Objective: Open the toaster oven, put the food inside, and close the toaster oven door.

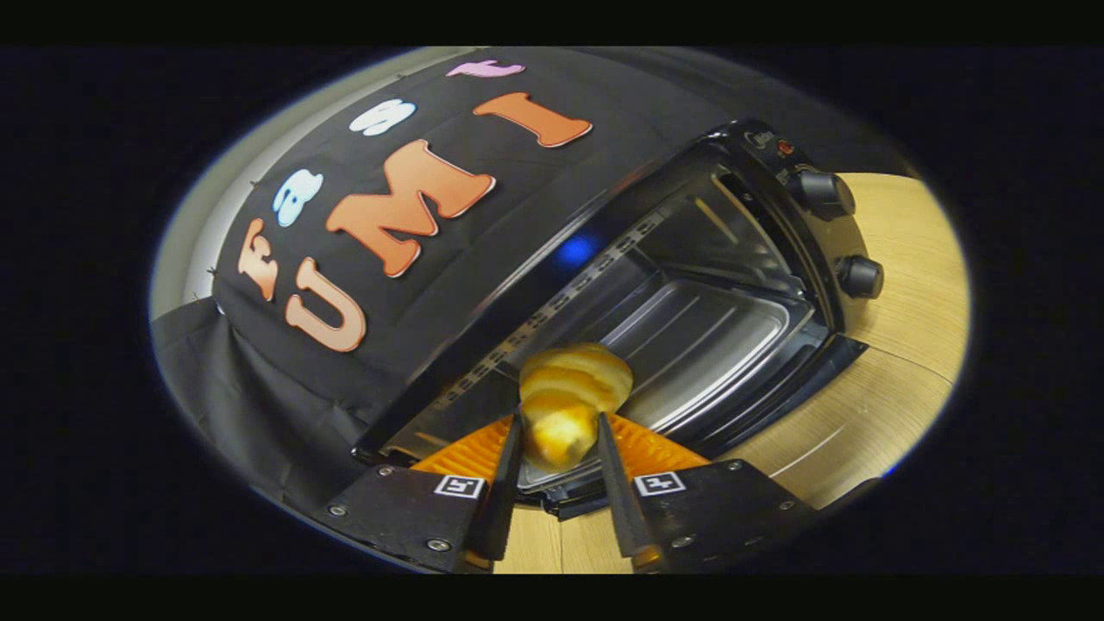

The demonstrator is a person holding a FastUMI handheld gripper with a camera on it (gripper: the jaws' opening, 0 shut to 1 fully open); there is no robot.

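A golden bread roll (pixel 569 397) is pinched between my two fingers; the gripper (pixel 559 424) is shut on it. Just beyond the roll stands the black toaster oven (pixel 655 285) with its door let down and its cavity open. A metal tray (pixel 707 336) lies on the oven floor right behind the roll. The lowered door (pixel 561 496) lies under my fingers. The whole scene looks tilted, so I hold the gripper rolled to one side. The roll hovers at the oven's mouth, above the tray's front edge.
Two round knobs (pixel 824 191) (pixel 861 276) sit on the oven's control panel, on the far side from the black cloth wall (pixel 285 379). The oven rests on a light wooden tabletop (pixel 888 371), which runs under the fingers too.
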